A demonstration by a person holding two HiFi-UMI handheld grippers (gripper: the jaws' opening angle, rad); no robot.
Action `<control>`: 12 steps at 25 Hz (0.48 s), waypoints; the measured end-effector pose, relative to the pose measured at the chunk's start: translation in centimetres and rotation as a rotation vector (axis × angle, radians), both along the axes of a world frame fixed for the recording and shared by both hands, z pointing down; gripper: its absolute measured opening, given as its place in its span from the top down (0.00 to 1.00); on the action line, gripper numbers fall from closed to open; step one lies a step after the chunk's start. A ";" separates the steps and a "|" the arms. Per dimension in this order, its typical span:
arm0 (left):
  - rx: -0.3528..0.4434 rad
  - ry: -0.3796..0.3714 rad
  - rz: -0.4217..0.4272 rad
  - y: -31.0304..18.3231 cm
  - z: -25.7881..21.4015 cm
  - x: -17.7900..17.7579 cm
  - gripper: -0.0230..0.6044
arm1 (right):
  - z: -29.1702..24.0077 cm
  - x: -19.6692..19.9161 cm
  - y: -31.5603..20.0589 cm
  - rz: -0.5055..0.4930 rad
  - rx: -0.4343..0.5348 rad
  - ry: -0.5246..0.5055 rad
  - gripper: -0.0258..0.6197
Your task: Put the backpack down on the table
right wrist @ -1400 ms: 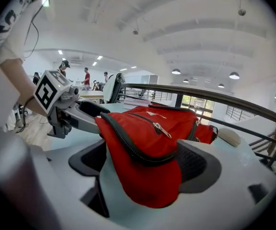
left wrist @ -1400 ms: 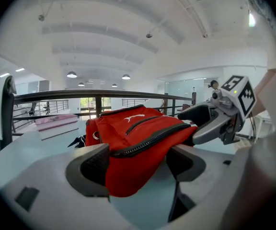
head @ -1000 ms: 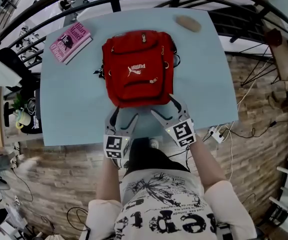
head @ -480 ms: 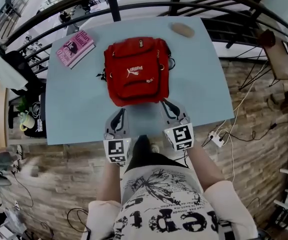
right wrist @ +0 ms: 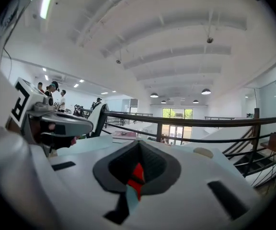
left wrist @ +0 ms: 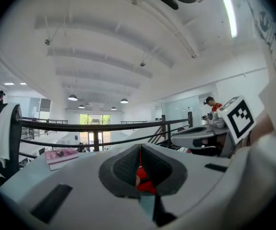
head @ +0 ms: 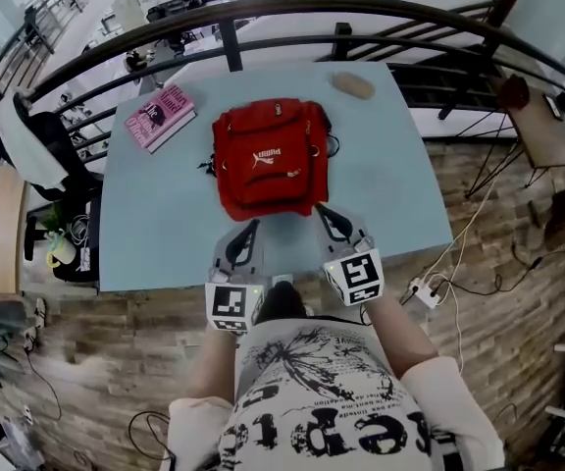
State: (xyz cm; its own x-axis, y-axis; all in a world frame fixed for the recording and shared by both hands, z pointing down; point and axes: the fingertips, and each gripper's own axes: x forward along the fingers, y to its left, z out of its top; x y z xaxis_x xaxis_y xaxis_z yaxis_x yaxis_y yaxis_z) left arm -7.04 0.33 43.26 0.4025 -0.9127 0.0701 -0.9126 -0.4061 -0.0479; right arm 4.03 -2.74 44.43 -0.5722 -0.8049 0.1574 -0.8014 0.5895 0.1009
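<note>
The red backpack [head: 268, 160] lies flat on the light blue table [head: 155, 234], logo side up. My left gripper [head: 251, 226] hovers just off the pack's near left corner, jaws shut with nothing between them. The right gripper [head: 322, 211] sits off the near right corner, also shut and empty. In the left gripper view the closed jaws of the left gripper [left wrist: 140, 163] leave only a slit, through which a sliver of the red backpack [left wrist: 145, 186] shows. The right gripper view has the same: right gripper [right wrist: 139, 169] shut, backpack [right wrist: 137, 175] seen as a red strip beyond.
A pink book [head: 161, 116] lies at the table's far left corner and a tan oval object [head: 351, 84] at the far right. A black railing [head: 233, 42] runs behind the table. A chair draped in white [head: 23, 140] stands to the left.
Both grippers went from open beside the backpack's near edge to shut, and have lifted and drawn back from it. The backpack stays on the table.
</note>
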 end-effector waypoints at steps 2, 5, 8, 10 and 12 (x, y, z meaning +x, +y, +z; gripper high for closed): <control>0.006 -0.003 -0.007 0.1 -0.7 -0.3 0.94 | -1.2 0.0 0.4 -0.003 0.014 -0.025 0.97; -0.011 0.017 -0.002 0.0 -1.4 -0.6 0.95 | -2.7 0.0 0.5 0.003 0.031 -0.052 0.97; -0.028 0.035 0.000 -0.4 -2.1 -0.9 0.95 | -3.8 -0.1 0.3 -0.004 0.054 -0.057 0.97; -0.021 0.026 -0.008 -0.5 -2.5 -1.1 0.95 | -4.2 -0.2 0.2 -0.007 0.062 -0.055 0.97; -0.010 0.013 -0.016 -0.6 -2.8 -1.3 0.95 | -4.5 -0.1 0.1 -0.007 0.065 -0.054 0.97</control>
State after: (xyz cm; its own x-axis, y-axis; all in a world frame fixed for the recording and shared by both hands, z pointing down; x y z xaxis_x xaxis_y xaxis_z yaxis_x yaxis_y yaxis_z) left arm -8.35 -0.31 40.44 0.3884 -0.9185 0.0741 -0.9196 -0.3915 -0.0320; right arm 3.97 -2.65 39.90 -0.5844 -0.8081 0.0737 -0.8024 0.5890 0.0954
